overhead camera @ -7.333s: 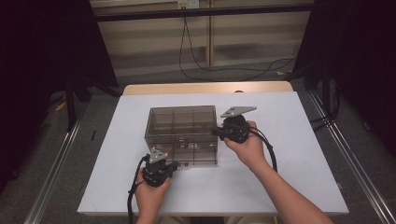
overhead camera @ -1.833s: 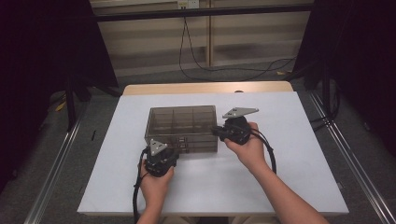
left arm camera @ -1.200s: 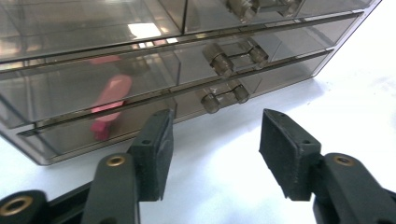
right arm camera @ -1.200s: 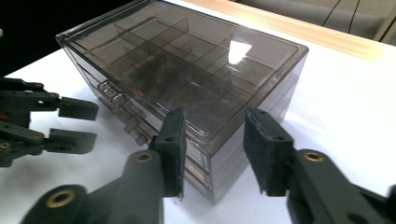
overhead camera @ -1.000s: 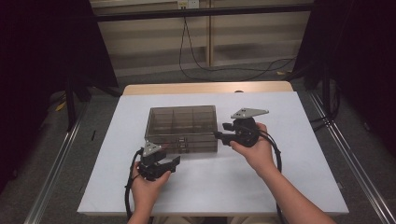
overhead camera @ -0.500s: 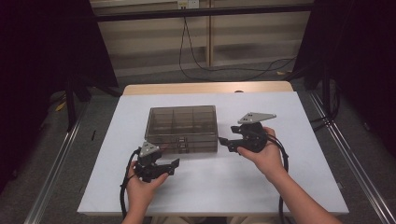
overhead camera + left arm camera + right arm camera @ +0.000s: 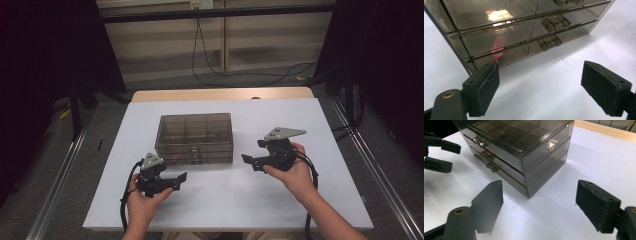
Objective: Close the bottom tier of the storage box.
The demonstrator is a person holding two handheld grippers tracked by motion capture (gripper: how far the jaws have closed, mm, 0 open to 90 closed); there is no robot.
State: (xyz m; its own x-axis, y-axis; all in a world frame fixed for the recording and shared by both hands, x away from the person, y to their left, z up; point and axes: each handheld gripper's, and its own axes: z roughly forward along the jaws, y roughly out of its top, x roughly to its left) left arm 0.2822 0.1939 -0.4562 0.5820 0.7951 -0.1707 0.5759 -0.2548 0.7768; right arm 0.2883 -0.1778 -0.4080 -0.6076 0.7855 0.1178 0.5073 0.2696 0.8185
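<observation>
I am working in a recording bay of a lab or studio, not a home. The white surface stands alone on a grey floor, with metal rails running along both sides. Black curtains close off left and right. Behind the surface runs a pale panelled wall with a black crossbar above it; a loose black cable hangs from a socket and trails over the floor. The surface bears a single smoky drawer box, with no household clutter around.
</observation>
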